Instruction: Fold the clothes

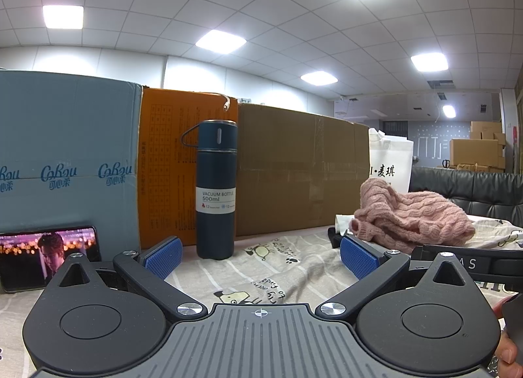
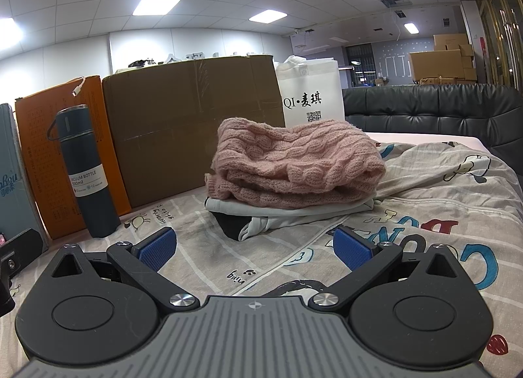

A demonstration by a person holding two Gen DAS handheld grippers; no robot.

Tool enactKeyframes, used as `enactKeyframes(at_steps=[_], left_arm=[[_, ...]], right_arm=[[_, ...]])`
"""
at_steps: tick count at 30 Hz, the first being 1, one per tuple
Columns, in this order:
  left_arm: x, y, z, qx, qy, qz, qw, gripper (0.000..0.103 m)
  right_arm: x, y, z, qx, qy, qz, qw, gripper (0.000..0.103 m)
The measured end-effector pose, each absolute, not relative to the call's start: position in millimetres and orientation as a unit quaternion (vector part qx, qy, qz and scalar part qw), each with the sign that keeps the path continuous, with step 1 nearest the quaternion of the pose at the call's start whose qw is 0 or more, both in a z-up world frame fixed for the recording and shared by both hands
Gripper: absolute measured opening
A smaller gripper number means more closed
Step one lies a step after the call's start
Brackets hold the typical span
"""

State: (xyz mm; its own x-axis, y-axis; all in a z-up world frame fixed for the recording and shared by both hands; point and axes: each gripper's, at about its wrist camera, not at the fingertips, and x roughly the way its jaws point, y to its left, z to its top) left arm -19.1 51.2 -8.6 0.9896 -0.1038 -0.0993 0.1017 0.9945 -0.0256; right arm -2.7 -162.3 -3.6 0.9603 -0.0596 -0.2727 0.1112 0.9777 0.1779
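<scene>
Spread over the whole work surface is a beige cotton sheet with cartoon dogs and printed lettering (image 2: 287,247), rumpled into soft ridges. Nearest the left camera, the left gripper (image 1: 260,255) stands with its jaws wide apart, nothing between its blue ribbed pads (image 1: 163,255), which hang just above the sheet. The right gripper (image 2: 255,245) is likewise spread wide and empty, its blue ribbed pads (image 2: 351,247) low over the sheet, short of the clothes. A fingertip (image 1: 508,350) shows at the right edge of the left view, beside a black bar with pale letters (image 1: 470,262).

Just beyond the right gripper lies the pile of clothes: a pink cable-knit sweater (image 2: 294,165), thick and ropy in texture, folded loosely into a rounded bundle on top of a flat pale grey garment (image 2: 287,213), which rests on a dark piece of cloth (image 2: 230,226). In the left view the sweater sits far right.

To the left stands an upright dark blue cylindrical vacuum bottle with a white label and wire handle (image 1: 216,190), and at the near left a phone with a lit screen (image 1: 49,255) leans against a grey-blue printed cardboard box (image 1: 65,156). Behind the bottle are a flat orange carton (image 1: 170,165) and a large brown cardboard box with taped seams (image 2: 196,123). Farther right stand a white paper bag with black characters (image 2: 310,93) and a black tufted leather sofa back (image 2: 425,110). Farthest off, stacked cartons (image 2: 441,61) sit under a tiled ceiling with square light panels (image 2: 157,5).
</scene>
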Motion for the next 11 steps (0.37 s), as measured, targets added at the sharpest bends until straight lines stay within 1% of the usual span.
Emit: enactKeyframes(at_steps=[11], left_arm=[[-19.3,49.8,-8.4,-0.009,0.050,-0.051,0.997,0.103]], right_arm=[[-2.4,-162.4,-3.7,0.097,0.135,-0.042,0.985,0.103]])
